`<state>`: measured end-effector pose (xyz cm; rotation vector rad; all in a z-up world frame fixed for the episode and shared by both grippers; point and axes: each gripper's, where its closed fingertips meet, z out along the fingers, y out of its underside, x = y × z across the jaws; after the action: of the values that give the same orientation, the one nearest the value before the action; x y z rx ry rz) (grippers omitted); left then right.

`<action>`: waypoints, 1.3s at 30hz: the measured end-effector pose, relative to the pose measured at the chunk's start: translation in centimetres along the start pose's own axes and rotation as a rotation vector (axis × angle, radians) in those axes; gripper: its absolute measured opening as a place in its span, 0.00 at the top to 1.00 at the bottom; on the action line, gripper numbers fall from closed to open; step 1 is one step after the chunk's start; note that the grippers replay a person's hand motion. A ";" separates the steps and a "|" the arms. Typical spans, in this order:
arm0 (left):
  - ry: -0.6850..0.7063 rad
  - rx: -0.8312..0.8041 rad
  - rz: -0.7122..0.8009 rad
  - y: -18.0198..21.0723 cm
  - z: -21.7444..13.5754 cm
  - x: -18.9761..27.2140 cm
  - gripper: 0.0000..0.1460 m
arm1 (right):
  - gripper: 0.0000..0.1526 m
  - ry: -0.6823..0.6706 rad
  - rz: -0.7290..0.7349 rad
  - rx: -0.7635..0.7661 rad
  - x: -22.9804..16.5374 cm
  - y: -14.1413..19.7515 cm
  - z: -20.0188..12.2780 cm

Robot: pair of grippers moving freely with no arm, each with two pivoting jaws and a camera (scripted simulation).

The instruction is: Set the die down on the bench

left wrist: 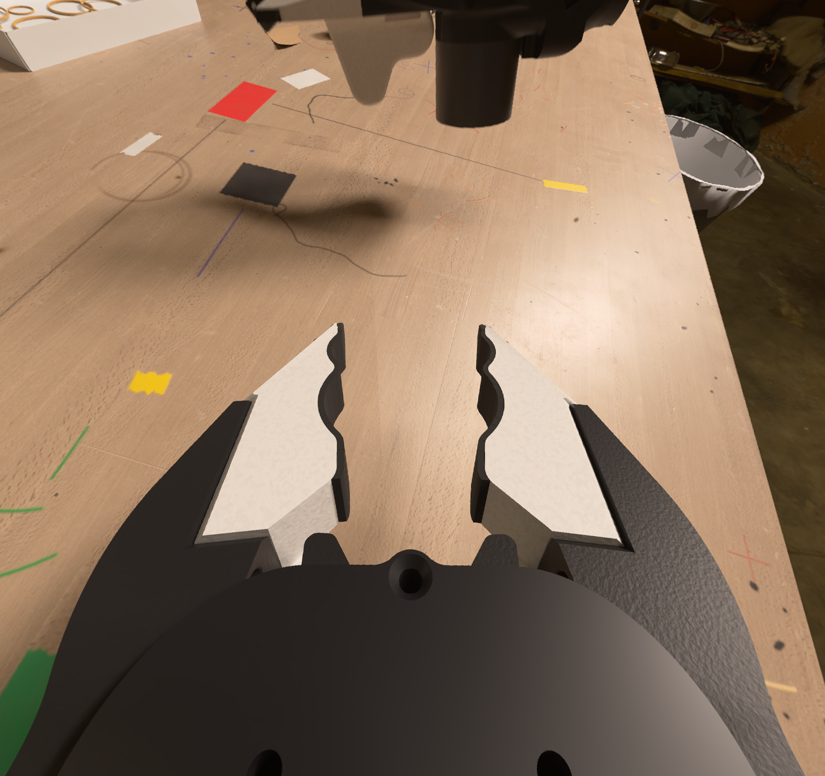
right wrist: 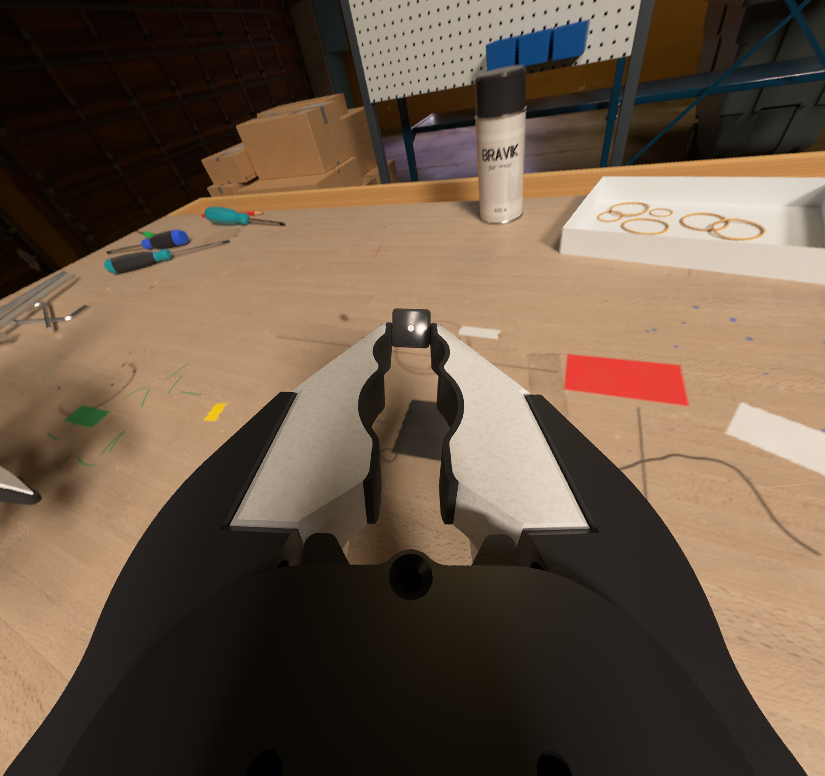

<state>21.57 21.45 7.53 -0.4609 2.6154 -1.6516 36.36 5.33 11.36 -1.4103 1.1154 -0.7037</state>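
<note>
A small black die (right wrist: 410, 328) with one white pip facing me is pinched between the tips of my right gripper (right wrist: 410, 330), held above the wooden bench (right wrist: 312, 290). In the left wrist view the right gripper (left wrist: 261, 7) hovers high over the bench (left wrist: 491, 264) at the top of the frame, with the die (left wrist: 260, 4) dark at its tips. My left gripper (left wrist: 410, 330) is open and empty, low over bare bench wood.
A white tray (right wrist: 669, 259) with tan rings sits at the right, also at the top left in the left wrist view (left wrist: 147, 18). A spray can (right wrist: 500, 148), several screwdrivers (right wrist: 147, 259), red (right wrist: 625, 380), black (left wrist: 259, 184), yellow and green tape patches, and a bin (left wrist: 718, 174) off the bench's right edge are in view.
</note>
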 end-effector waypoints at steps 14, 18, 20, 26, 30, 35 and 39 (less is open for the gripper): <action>-0.028 0.020 -0.038 -0.4 -0.4 -1.2 0.60 | 0.89 -0.075 -0.081 0.088 -3.5 -6.9 -7.7; -0.060 0.026 -0.045 -1.0 -0.7 -2.4 0.60 | 0.89 -0.172 -0.037 0.165 -5.1 -8.6 -11.1; -0.069 0.036 -0.046 -1.7 -0.9 -3.0 0.60 | 0.89 -0.245 -0.015 0.218 -6.2 -9.3 -12.4; -0.075 0.054 -0.039 -3.8 -1.6 -4.0 0.62 | 0.89 -0.396 0.016 0.313 -8.2 -9.6 -14.7; -0.082 0.036 -0.007 -4.6 -1.6 -4.4 0.62 | 0.89 -0.407 0.027 0.311 -7.9 -9.3 -14.8; -0.057 0.011 0.022 -5.4 -1.0 -4.4 0.65 | 0.89 -0.384 0.012 0.279 -7.1 -8.6 -14.1; -0.021 0.027 0.036 -7.2 -0.9 -4.5 0.73 | 0.89 -0.376 -0.010 0.244 -6.7 -8.1 -13.2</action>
<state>27.46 20.58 13.63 -0.4258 2.5671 -1.6605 23.88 5.38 22.70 -1.2737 0.7041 -0.5329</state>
